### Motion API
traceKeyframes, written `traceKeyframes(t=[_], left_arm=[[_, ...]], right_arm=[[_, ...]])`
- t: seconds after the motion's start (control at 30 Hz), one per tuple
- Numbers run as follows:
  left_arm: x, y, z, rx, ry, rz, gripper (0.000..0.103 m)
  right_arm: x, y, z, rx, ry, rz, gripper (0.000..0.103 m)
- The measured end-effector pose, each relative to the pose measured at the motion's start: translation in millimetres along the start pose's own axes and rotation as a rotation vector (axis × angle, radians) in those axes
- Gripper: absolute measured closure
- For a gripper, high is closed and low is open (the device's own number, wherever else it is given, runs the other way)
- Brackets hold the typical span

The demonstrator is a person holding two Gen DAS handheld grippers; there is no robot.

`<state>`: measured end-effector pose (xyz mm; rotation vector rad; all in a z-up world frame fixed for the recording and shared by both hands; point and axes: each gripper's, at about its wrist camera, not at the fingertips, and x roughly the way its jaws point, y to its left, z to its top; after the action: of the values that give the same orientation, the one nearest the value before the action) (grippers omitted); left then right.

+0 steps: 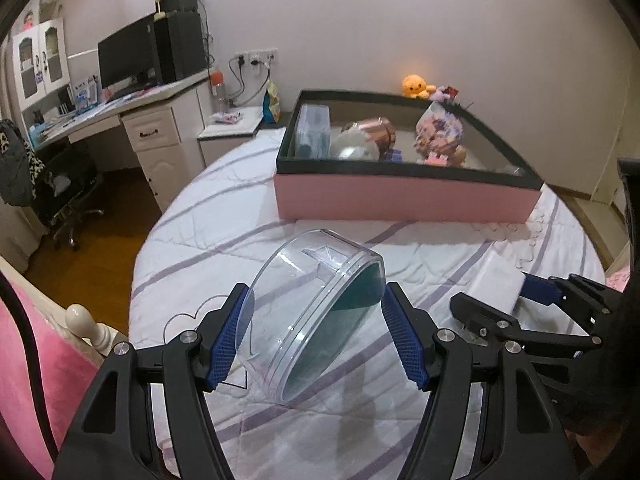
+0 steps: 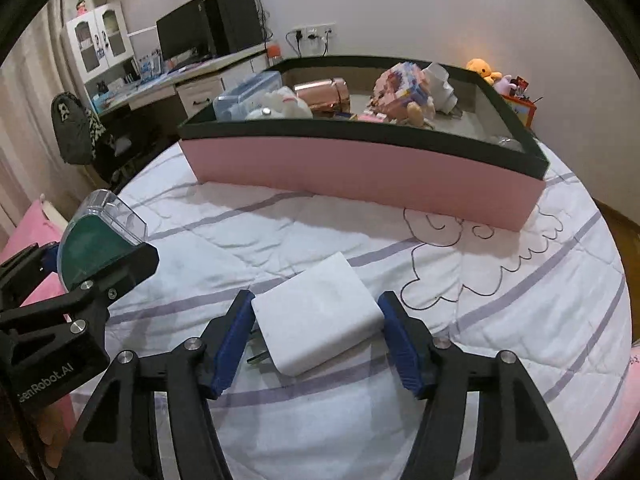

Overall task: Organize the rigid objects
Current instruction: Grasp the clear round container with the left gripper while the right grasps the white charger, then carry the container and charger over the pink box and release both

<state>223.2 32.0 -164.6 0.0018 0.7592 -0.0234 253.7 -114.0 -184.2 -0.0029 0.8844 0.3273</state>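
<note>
Showing two claws at work over a bed (image 2: pixel 520 320) covered by a white quilt with lilac stripes. At left, the left claw (image 1: pixel 316 336) grips a round clear plastic container with a dark green base (image 1: pixel 320 312), tilted on edge, its blue pads pressing the rim on both sides and its lower edge near or on the quilt. At right, the right claw (image 2: pixel 316 332) brackets a flat white rectangular power adapter with metal prongs (image 2: pixel 316 320) lying on the quilt; the pads sit at its two sides, but whether they press it cannot be told. Beyond both stands a long pink box with a black rim (image 2: pixel 360 172), already holding a clear lidded case, a rose-gold cylinder, plush toys and a block-built figure.

Risks, as judged: the smooth curved wall of the round container offers little purchase, so it may rotate or slip out during the lift; the adapter, seated on soft bedding, may tilt or be pushed into the quilt if the pads close unevenly.

Views compared: the left wrist view shows both pad contacts on the container and only one side of the adapter; the right wrist view shows the adapter's prongs and the box's full front wall.
</note>
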Motion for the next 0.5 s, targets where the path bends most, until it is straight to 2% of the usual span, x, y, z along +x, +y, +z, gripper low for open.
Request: traceKeyframes(t=[0.2, 0.23, 0.5], left_arm=[[-50, -8, 11, 0.001, -0.12, -0.011, 0.035], [-61, -10, 14, 0.0, -0.147, -0.015, 0.035], [-153, -25, 29, 0.024, -0.363, -0.037, 0.035]], right_arm=[[-57, -10, 1, 0.039, -0.167, -0.026, 0.038], [-75, -9, 2, 0.041, -0.219, -0.034, 0.038], [-174, 12, 3, -0.008, -0.441, -0.088, 0.038]])
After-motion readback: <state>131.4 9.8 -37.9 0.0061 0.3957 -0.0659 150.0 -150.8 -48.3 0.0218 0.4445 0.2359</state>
